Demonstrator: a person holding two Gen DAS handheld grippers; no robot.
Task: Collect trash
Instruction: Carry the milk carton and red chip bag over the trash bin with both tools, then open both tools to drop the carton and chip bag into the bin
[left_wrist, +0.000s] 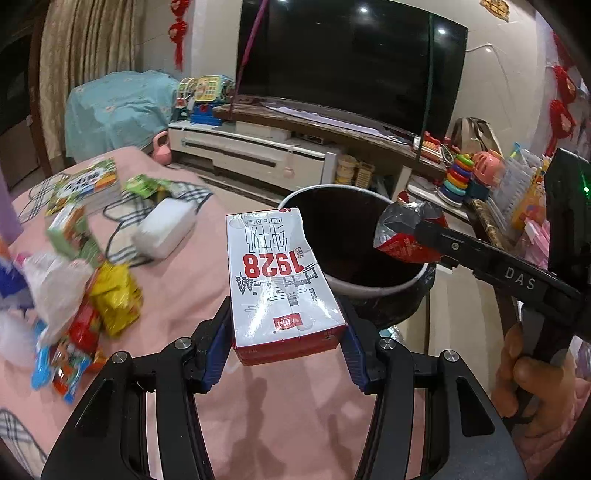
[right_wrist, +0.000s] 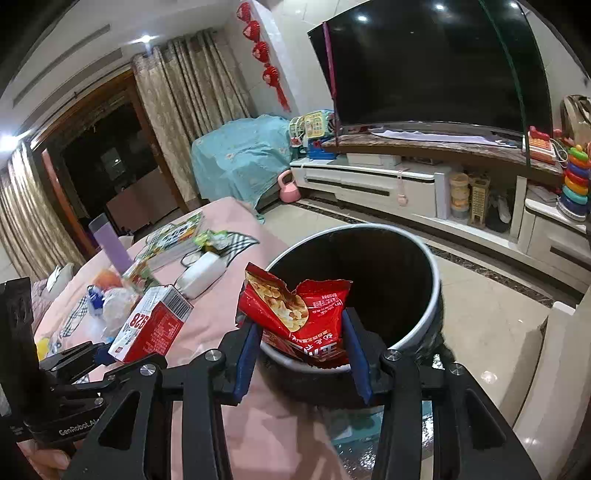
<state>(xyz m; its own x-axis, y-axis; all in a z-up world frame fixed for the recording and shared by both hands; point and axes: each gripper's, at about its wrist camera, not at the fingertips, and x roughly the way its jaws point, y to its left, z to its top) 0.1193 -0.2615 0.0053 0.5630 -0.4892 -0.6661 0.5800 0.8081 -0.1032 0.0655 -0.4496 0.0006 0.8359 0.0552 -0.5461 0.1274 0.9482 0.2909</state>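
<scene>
My left gripper (left_wrist: 286, 308) is shut on a white and red milk carton (left_wrist: 284, 280), its blue pads pressed on both sides. The carton hangs over the pink cloth, just short of a round bin (left_wrist: 369, 291) with a white rim and a dark inside. In the right wrist view, my right gripper (right_wrist: 299, 326) is shut on a torn red snack bag (right_wrist: 295, 310), held over the near rim of the bin (right_wrist: 436, 284). The same bag (left_wrist: 402, 232) shows in the left wrist view above the bin's right side. To the left in the right wrist view are the carton (right_wrist: 151, 328) and the left gripper (right_wrist: 98, 350).
A pink-covered table (left_wrist: 177, 295) carries several wrappers, a yellow packet (left_wrist: 114, 297), a white plastic bag (left_wrist: 55, 284), a white box with a cable (left_wrist: 164, 232) and booklets (left_wrist: 86, 184). Beyond the bin are a tiled floor, a TV stand (right_wrist: 369, 181), a large TV and toys.
</scene>
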